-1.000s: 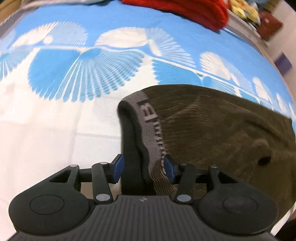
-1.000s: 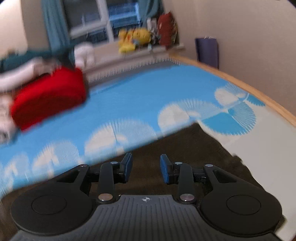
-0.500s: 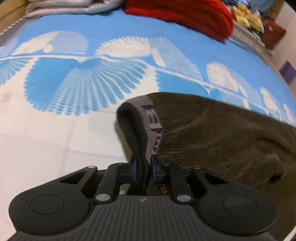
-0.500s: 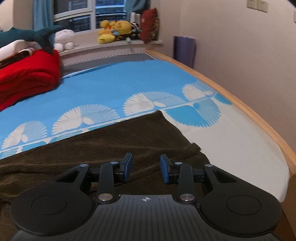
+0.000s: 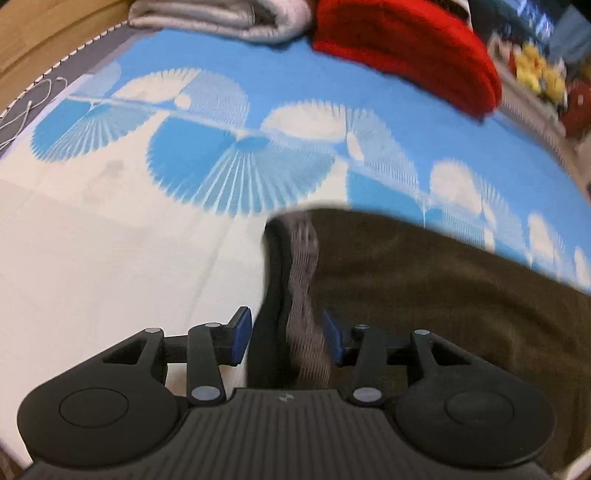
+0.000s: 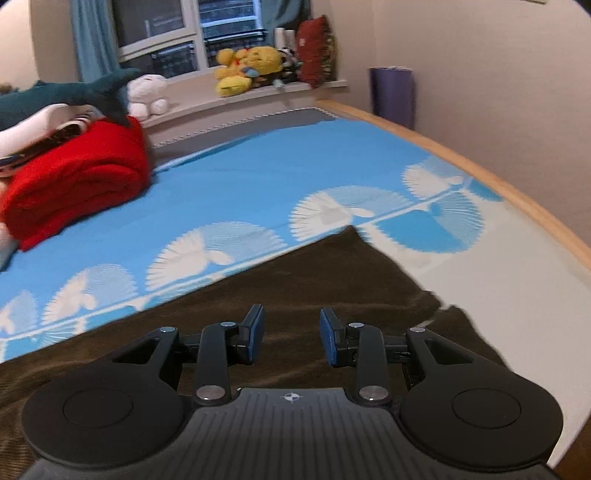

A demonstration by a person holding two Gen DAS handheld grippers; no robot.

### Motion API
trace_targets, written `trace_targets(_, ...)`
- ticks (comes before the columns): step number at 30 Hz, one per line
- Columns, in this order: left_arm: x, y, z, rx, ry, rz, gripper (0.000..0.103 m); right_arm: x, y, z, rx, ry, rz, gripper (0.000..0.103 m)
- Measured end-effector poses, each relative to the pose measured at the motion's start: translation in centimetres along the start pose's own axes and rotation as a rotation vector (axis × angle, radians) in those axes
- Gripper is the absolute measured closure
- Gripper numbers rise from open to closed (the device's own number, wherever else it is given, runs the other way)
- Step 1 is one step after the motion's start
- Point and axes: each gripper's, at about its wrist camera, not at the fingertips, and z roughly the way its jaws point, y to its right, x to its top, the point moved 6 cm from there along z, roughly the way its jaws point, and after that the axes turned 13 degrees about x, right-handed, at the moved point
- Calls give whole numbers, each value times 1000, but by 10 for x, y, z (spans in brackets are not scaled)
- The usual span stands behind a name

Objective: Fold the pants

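Pants [image 5: 443, 295], dark olive, lie spread across the near part of the bed [image 5: 92, 258], on its blue-and-white fan-patterned cover. Their grey waistband [image 5: 303, 295] stands up in a fold at the left end, running between the fingers of the left gripper [image 5: 286, 334], whose jaws are spread apart on either side of it without pinching it. The right gripper [image 6: 291, 339] hovers over the leg end of the pants [image 6: 314, 288] with its jaws wide apart and nothing between them. Beyond the pants a folded red blanket [image 6: 74, 184] sits on the bed, with a grey blanket [image 5: 221, 16] beside it in the left view. A shark plush [image 6: 62, 98] rests above the red blanket, yellow plush toys [image 6: 243, 70] line the windowsill, and a purple bin [image 6: 391, 96] stands by the wall past the bed's wooden edge.
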Motion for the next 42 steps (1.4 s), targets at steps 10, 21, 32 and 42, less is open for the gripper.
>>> trace_targets(10,-104,-13,52,-40,-249,103,36,-7,-42,8,81,-42,-93,69)
trace_targets(21,-115,-13,57,-100,-214,228,62,-13,-12,-4,0,-47,-85,69)
trace_targets(32,-119,-24,33,-78,-130,270,80,-19,-26,2,13,-64,-74,69)
trace_targets(42,-102,-15,15,-101,-31,232,68,-20,-36,1,22,-67,-124,69)
